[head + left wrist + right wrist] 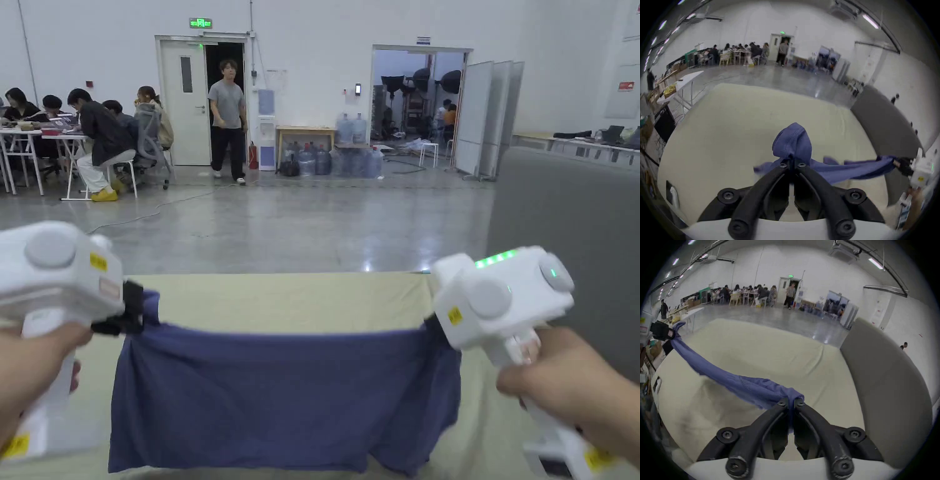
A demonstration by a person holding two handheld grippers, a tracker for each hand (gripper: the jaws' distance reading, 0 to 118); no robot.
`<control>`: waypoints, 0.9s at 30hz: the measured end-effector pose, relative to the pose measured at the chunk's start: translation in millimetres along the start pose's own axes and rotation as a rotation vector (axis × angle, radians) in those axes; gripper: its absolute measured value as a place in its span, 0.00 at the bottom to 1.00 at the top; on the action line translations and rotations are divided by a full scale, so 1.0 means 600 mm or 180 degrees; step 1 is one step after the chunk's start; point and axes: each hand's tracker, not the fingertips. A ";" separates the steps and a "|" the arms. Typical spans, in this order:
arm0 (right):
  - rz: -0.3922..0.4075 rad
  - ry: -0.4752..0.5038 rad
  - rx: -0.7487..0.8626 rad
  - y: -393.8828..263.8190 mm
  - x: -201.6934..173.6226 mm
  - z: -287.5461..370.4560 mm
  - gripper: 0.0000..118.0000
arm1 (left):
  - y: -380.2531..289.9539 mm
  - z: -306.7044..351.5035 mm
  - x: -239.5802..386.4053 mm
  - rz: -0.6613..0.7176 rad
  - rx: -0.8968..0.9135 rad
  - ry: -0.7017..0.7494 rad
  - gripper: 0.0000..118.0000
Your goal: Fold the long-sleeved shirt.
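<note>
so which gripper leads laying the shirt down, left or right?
Neither clearly. Left gripper and right gripper are each shut on a top corner of the blue shirt, stretched level above the beige table. Probably lower both together.

A cream-covered table (pixel 281 300) fills the foreground, with a grey padded panel (pixel 562 212) just beside its right edge. Beyond the table lies a glossy concrete floor (pixel 300 219). Far behind the table, a person in a grey T-shirt (pixel 227 119) stands at an open white door (pixel 185 103). Left of that door, seated people (pixel 100 140) gather around white desks (pixel 25 147). Right of it, water bottles (pixel 337 159) cluster beside a small wooden table (pixel 305 131).
</note>
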 end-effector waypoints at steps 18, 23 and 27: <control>0.0704 0.0667 -0.1072 -0.510 -0.161 0.120 0.00 | -0.531 0.054 -0.107 0.0268 -0.0917 0.0103 0.00; 0.0648 0.0809 -0.1361 -0.552 -0.179 0.110 0.00 | -0.572 0.044 -0.123 0.0219 -0.1123 0.0132 0.00; 0.0590 0.0843 -0.1660 -0.574 -0.193 0.088 0.00 | -0.598 0.018 -0.127 0.0144 -0.1350 0.0276 0.00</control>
